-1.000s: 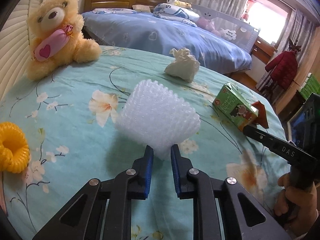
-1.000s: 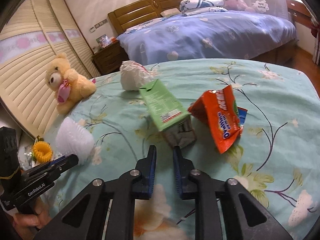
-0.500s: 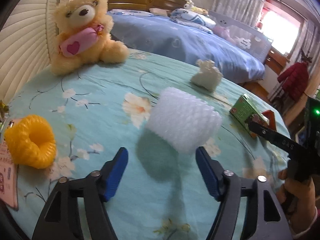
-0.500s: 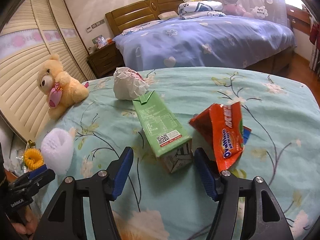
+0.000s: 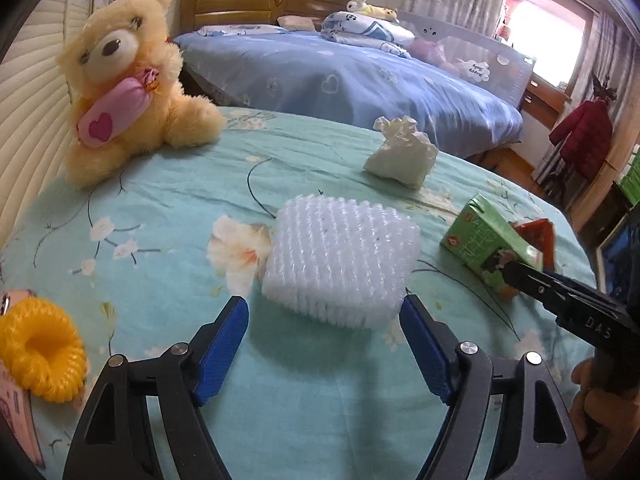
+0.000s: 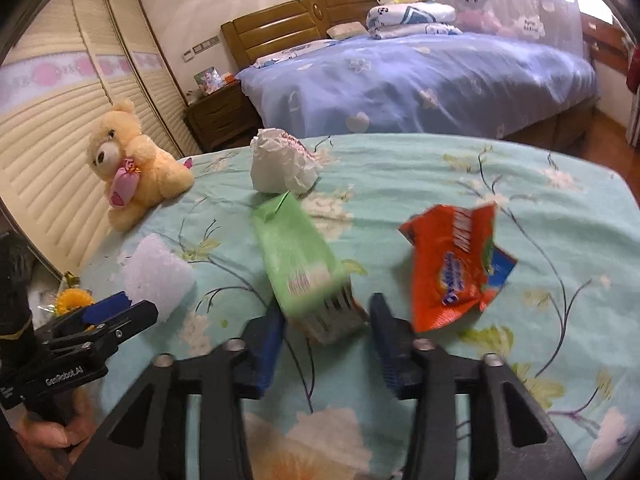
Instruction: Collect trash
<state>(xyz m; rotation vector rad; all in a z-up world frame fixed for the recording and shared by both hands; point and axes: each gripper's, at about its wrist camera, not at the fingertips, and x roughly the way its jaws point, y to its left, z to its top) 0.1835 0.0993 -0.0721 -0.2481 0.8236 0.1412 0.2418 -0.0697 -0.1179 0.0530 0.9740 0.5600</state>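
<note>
Left tongs (image 5: pixel 324 314): jaws just opened, bracketing white foam fruit net (image 5: pixel 340 258) on table (image 5: pixel 168 200), unpressed. Right tongs (image 6: pixel 326 324): likewise parted around green carton (image 6: pixel 300 260). Step: pre-grasp; next, advance and close.

"DAS" stands in pale letters on the black right gripper (image 5: pixel 520 276). "GenRobot.AI" stands on the left gripper (image 6: pixel 116 312). The print on the orange wrapper (image 6: pixel 452 268) is too blurred to read.
</note>
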